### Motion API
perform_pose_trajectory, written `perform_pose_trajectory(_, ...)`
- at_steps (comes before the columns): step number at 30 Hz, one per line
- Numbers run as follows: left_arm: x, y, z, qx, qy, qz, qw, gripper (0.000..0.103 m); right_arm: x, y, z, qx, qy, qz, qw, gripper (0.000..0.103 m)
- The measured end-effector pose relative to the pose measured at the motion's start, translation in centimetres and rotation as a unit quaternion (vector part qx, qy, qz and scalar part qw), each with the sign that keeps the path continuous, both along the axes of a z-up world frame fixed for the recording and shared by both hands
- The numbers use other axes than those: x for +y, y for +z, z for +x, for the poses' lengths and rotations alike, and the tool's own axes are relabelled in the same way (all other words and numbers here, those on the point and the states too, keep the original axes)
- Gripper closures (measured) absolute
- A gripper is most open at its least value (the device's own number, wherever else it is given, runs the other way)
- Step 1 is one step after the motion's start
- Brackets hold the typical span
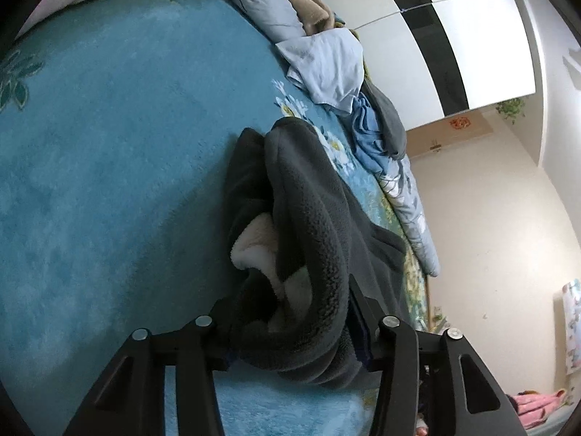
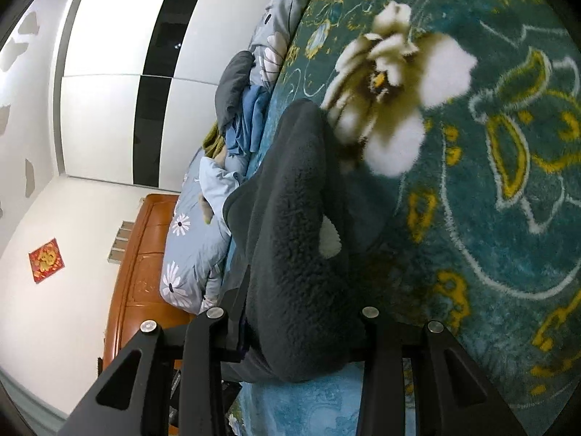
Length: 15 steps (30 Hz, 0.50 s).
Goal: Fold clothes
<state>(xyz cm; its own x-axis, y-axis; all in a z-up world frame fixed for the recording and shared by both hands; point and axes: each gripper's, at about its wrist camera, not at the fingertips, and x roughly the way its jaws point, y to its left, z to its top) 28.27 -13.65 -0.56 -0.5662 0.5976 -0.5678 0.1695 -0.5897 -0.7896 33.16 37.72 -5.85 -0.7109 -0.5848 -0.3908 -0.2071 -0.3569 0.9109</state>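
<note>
A dark grey fleece garment (image 1: pixel 308 239) with a cream lining lies bunched on a teal plush blanket (image 1: pixel 116 152). In the left wrist view my left gripper (image 1: pixel 290 330) is shut on a thick fold of it, the fabric filling the gap between the fingers. In the right wrist view the same grey fleece garment (image 2: pixel 294 239) runs away from the camera over the flowered part of the blanket (image 2: pixel 472 218). My right gripper (image 2: pixel 301 330) is shut on another thick bunch of it. The fingertips of both are hidden by the fabric.
A pile of other clothes, a light blue shirt (image 1: pixel 330 65), a blue cloth (image 1: pixel 370 134) and a grey piece (image 1: pixel 390 120), lies along the bed's far edge by a daisy-print quilt (image 2: pixel 192 254). A white and black wardrobe (image 2: pixel 120 109) and a wooden headboard (image 2: pixel 141 265) stand beyond.
</note>
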Motion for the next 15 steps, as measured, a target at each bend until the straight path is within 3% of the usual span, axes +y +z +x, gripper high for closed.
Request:
perform_pose_trajectory(6,-0.3,-0.7,0.6,-0.011,0.002,0.018,0.9998,0.032,0.1,-0.2,0.2,0.005,0.005,0.005,1.0,0.061)
perform_pose_trajectory(10,-0.2,-1.3,0.8,-0.017,0.012,0.0,0.9998,0.021,0.3,-0.7,0.6,0.008,0.012,0.006,1.0,0.053)
perform_pose_trajectory(15,0.4,-1.8,0.0,-0.004,0.021,0.013,0.9997,0.018,0.6,-1.2,1.2,0.024,0.02,-0.003,1.0,0.049)
